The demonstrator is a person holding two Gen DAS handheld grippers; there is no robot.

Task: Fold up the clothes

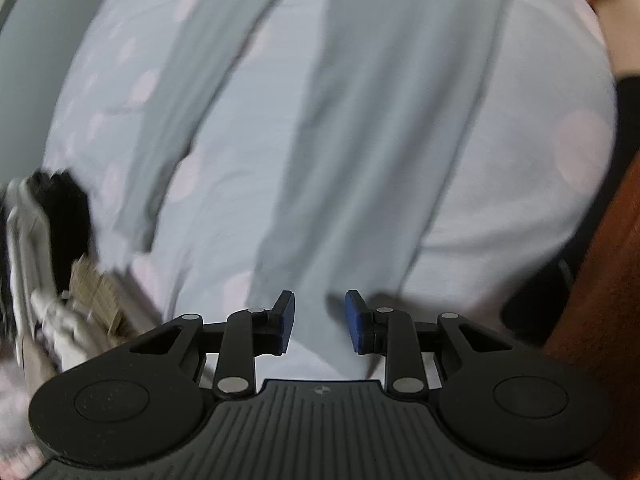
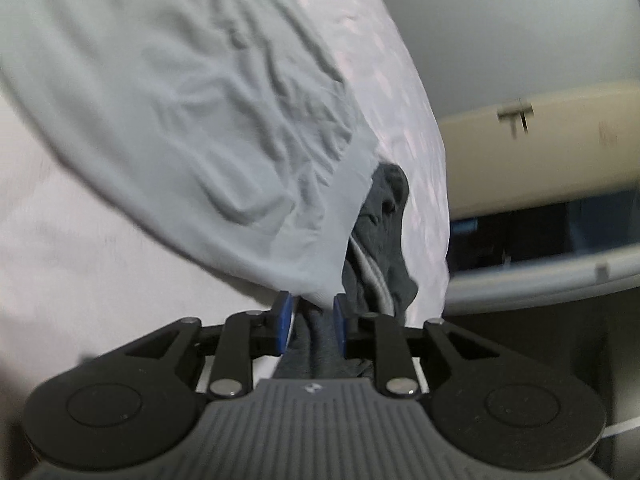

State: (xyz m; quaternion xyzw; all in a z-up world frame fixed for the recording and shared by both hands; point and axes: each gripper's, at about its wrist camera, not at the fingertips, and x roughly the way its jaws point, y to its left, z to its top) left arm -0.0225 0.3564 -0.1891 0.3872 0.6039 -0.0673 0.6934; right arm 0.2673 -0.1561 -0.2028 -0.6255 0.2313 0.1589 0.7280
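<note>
A pale grey-blue garment (image 1: 360,120) lies stretched over a bed sheet with pink dots (image 1: 224,160); the left wrist view is blurred. My left gripper (image 1: 320,322) is open just above the garment's near end, nothing between its blue pads. In the right wrist view the same pale garment (image 2: 180,120) is wrinkled and its hem reaches my right gripper (image 2: 310,320). That gripper is shut on the hem together with a dark grey cloth (image 2: 380,232) that bunches behind it.
A pile of black and beige items (image 1: 60,260) sits at the left edge of the bed. A reddish-brown wooden surface (image 1: 600,300) runs along the right. In the right wrist view a cream panel (image 2: 540,152) and a grey rail (image 2: 540,284) stand beside the bed.
</note>
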